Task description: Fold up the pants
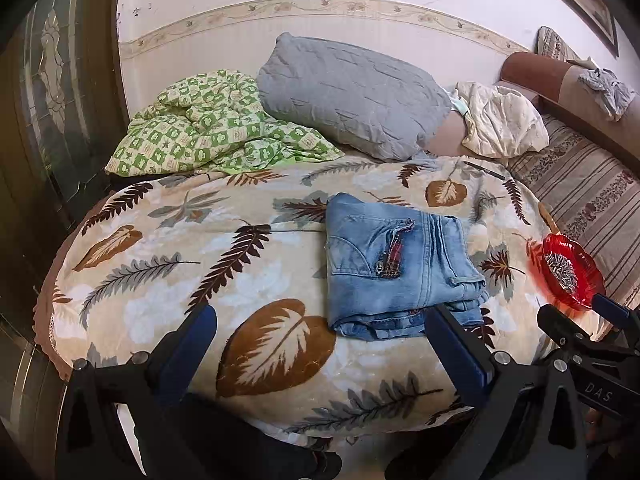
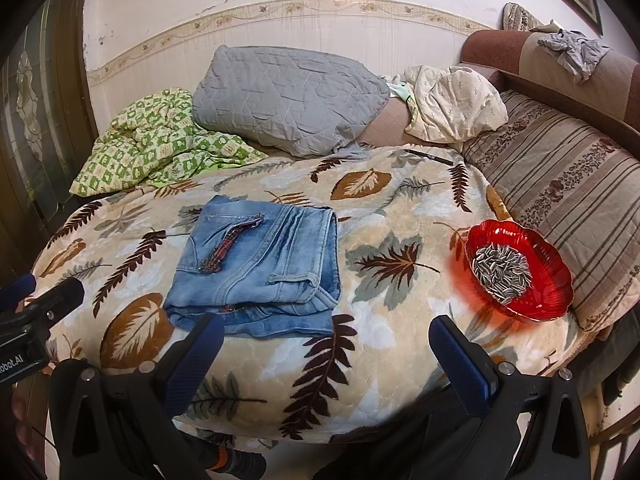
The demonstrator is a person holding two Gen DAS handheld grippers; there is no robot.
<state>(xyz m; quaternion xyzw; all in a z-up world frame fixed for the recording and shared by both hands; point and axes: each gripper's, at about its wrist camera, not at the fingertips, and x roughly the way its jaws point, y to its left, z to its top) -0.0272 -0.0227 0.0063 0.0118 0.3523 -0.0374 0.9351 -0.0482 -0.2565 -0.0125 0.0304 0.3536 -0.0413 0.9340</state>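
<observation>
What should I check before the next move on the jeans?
1. Jeans folded into a compact stack on the leaf-print blanket: ok.
2. Left hand-held gripper open, holding nothing: ok.
3. Right hand-held gripper open, holding nothing: ok.
4. Neither gripper touching the denim: cannot tell; the fingertips overlap the stack's near edge in both views.
5. Red bowl of seeds apart from the jeans, but close beside the right gripper's path: not ok, watch for a knock.
6. Layers square and even: cannot tell; the bottom layer sticks out at the near edge.
</observation>
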